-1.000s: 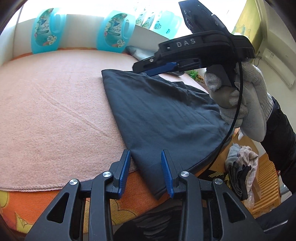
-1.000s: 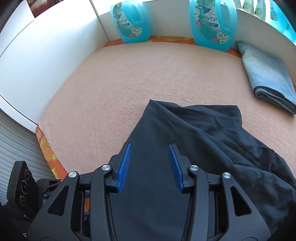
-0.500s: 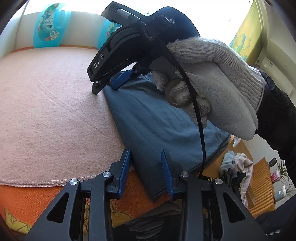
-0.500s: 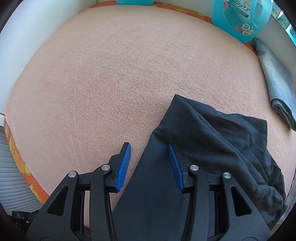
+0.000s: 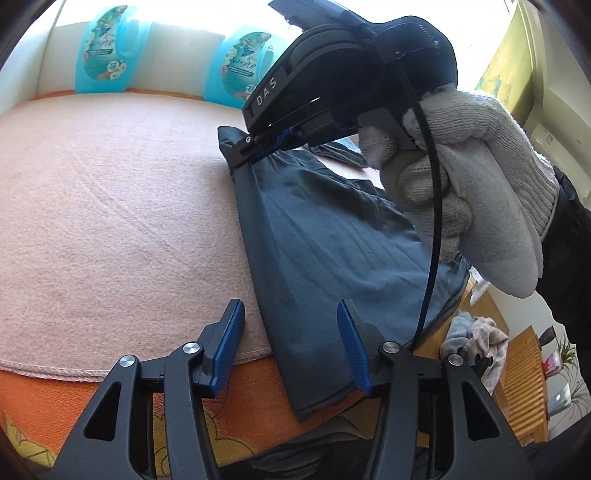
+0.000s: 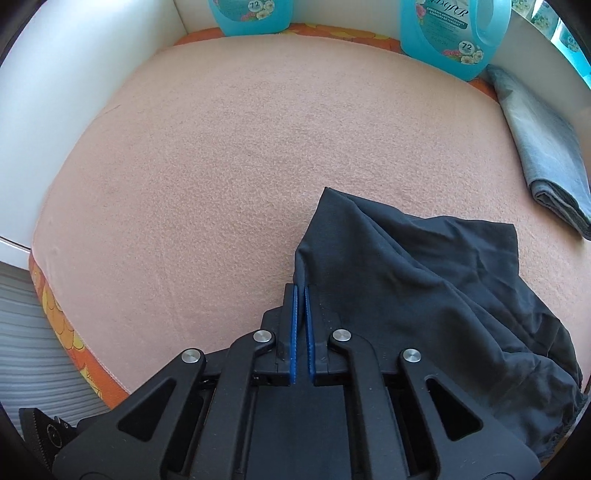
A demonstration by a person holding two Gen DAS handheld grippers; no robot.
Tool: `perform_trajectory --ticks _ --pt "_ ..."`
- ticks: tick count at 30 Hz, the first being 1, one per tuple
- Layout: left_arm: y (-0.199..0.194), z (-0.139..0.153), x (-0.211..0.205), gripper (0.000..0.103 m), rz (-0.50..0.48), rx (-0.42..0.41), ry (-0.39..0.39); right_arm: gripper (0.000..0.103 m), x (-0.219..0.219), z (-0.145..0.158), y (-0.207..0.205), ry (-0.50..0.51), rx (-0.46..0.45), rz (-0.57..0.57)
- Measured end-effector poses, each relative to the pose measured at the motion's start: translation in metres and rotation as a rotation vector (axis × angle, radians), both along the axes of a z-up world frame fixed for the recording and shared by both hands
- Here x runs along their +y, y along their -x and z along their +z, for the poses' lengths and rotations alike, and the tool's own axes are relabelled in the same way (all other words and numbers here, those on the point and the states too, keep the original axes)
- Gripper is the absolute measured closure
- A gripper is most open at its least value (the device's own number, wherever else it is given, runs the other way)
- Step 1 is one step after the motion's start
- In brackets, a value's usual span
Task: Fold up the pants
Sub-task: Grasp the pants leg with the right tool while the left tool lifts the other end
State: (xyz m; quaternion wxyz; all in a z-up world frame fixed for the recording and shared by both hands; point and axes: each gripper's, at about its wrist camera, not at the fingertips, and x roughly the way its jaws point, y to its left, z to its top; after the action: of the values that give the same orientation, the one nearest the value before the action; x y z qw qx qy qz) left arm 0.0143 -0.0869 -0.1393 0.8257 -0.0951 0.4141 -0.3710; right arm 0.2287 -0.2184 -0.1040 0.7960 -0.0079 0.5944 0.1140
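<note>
Two grippers work on dark pants (image 5: 332,251) spread over a pink blanket (image 5: 110,221). Nearest in the left wrist view, the left gripper (image 5: 291,347) has its blue pads wide apart, straddling the near end of the pants where the cloth hangs over the blanket's hemmed edge onto an orange patterned sheet (image 5: 44,402); the pads touch nothing. Beyond it, the pants run away from the camera as a long flat panel, with looser folds to the right. At their far corner the right gripper (image 5: 258,147), held in a white knit glove (image 5: 476,206), pinches the cloth. In the right wrist view the right gripper (image 6: 301,291) shows its pads nearly together, clamped on a raised edge of the pants (image 6: 424,288), which peak just past the fingertips and fall away rumpled to the right. Farther off, a folded grey-blue cloth (image 6: 539,155) lies at the blanket's right side, apart from the pants. At the back, against the white wall, stand two blue detergent bottles (image 6: 454,33), one of them just beside the folded cloth. Off the bed's right side, a heap of clothes (image 5: 476,339) sits near a slatted wooden piece (image 5: 524,384).
</note>
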Motion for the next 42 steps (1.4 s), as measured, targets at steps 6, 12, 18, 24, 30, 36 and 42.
perform_trajectory --ticks 6,12,18,24,30,36,42 --pt "0.003 0.002 -0.008 0.087 -0.021 -0.017 0.040 0.099 -0.017 0.026 0.013 -0.050 -0.052 -0.029" --pt "0.012 0.015 -0.019 0.095 -0.046 -0.076 0.067 0.099 -0.017 0.023 0.012 -0.045 -0.047 -0.037" --pt "0.013 0.021 -0.022 0.095 -0.065 -0.100 0.076 0.058 0.003 0.021 0.008 0.042 -0.046 0.022" --pt "0.015 0.027 -0.027 0.095 -0.078 -0.124 0.084 0.058 0.027 0.011 0.007 0.104 0.002 0.081" --pt "0.017 0.028 -0.028 0.095 -0.089 -0.137 0.088 0.058 0.043 -0.002 0.009 0.230 0.029 0.124" --pt "0.021 0.035 -0.030 0.095 -0.107 -0.153 0.099 0.096 0.022 0.007 0.011 0.168 0.017 0.108" --pt "0.026 0.052 -0.050 0.095 -0.165 -0.184 0.125 0.099 -0.036 0.055 0.030 0.016 -0.110 0.001"
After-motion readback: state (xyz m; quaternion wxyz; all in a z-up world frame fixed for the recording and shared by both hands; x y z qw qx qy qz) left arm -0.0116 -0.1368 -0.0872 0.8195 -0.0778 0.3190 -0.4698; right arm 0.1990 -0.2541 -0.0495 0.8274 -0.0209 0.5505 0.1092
